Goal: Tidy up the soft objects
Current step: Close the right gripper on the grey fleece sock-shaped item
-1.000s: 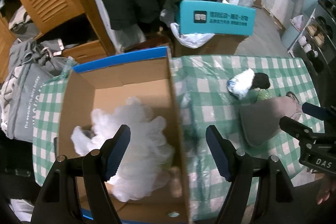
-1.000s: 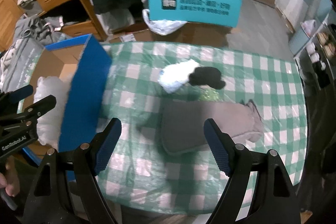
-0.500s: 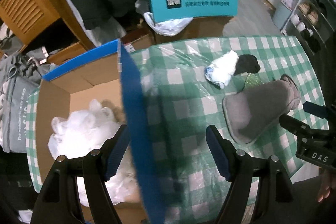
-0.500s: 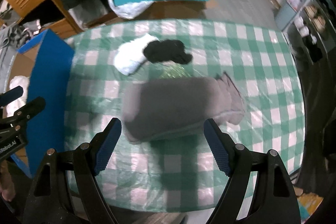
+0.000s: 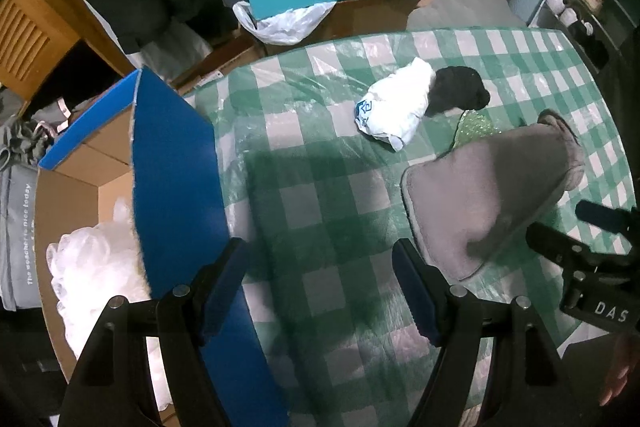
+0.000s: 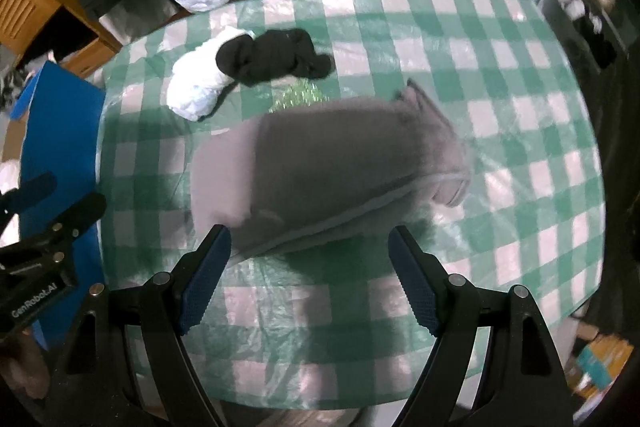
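With fingers spread wide and empty, the right gripper (image 6: 308, 279) is hovering just short of the grey pouch (image 6: 328, 171) lying right of the cardboard box (image 5: 176, 195), likely lining up a grasp needing descent; the left gripper (image 5: 320, 291) is waiting equally wide.

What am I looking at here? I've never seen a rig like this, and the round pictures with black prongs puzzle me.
A person holds a two-finger tool in each hand; a fisheye camera on each looks along its fingers. One picture is from the left gripper, one from the right gripper. Both are open and hold nothing. On the checked tablecloth lie a grey cushion, a white bundle, a black cloth and something green and shiny. At its left stands a cardboard box with white fluffy stuff inside.
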Tool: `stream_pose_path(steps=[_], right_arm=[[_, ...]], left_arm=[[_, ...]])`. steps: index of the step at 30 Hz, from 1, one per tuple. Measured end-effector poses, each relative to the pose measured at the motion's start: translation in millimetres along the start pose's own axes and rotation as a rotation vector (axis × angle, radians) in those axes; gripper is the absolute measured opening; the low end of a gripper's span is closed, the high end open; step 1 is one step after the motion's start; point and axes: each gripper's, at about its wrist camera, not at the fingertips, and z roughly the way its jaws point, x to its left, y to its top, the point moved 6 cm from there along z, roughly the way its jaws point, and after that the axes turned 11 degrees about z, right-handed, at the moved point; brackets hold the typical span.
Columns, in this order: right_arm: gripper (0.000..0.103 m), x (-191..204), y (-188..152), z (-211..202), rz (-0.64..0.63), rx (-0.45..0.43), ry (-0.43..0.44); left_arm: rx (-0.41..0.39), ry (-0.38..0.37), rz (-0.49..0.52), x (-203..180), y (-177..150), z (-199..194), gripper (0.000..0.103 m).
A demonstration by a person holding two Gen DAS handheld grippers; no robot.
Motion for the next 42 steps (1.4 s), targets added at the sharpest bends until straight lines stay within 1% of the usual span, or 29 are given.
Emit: stream_pose_path(steps=[5,14,20,22,23,24,25,26,28,29,30,32,38,42], right_arm=[[0.08,-6,-4,17,0.046,0.042,0.003],[0.081,-15,5,35,0.144,0.074,0.031],[0.08,-19,3,50,0.15,0.105,0.028],[0.069,-19,0,55,0.131,0.121,0.024],[0.059,-18,-2,57,0.123,0.131,0.031],[0.055,-18,-4,58,0.12,0.139,0.041],[0.048,-17,-4,57,0.109,0.132,0.039],[0.037,-15,-4,56,0.094,0.131,0.047],[0.024,-14,-4,54,0.076,0.128,0.036],[0.016,-14,-5,52,0.065,0.126,0.033],[0.013,-15,-6,49,0.051,0.125,0.025],[0.012,-18,-8,43,0.027,0.118,0.005],[0.012,-39,-15,29,-0.046,0.09,-0.115],[0.012,-58,-18,21,-0.082,0.078,-0.168]], left_arm=[[0.022,-0.012,-0.004,-3,0,13,0.076],[0.052,-0.022,0.016,-11,6,30,0.076],[0.064,-0.029,0.027,-14,7,36,0.076],[0.067,-0.031,0.03,-14,7,38,0.076],[0.068,-0.031,0.032,-15,8,38,0.076],[0.068,-0.031,0.034,-15,8,39,0.076],[0.069,-0.031,0.036,-14,10,41,0.076],[0.069,-0.031,0.037,-14,10,41,0.076],[0.071,-0.03,0.04,-15,8,40,0.076],[0.072,-0.03,0.041,-15,8,40,0.076],[0.072,-0.03,0.043,-15,7,40,0.076],[0.075,-0.026,0.05,-16,6,40,0.076],[0.075,-0.021,0.065,-22,7,37,0.076],[0.072,-0.015,0.085,-30,7,33,0.076]])
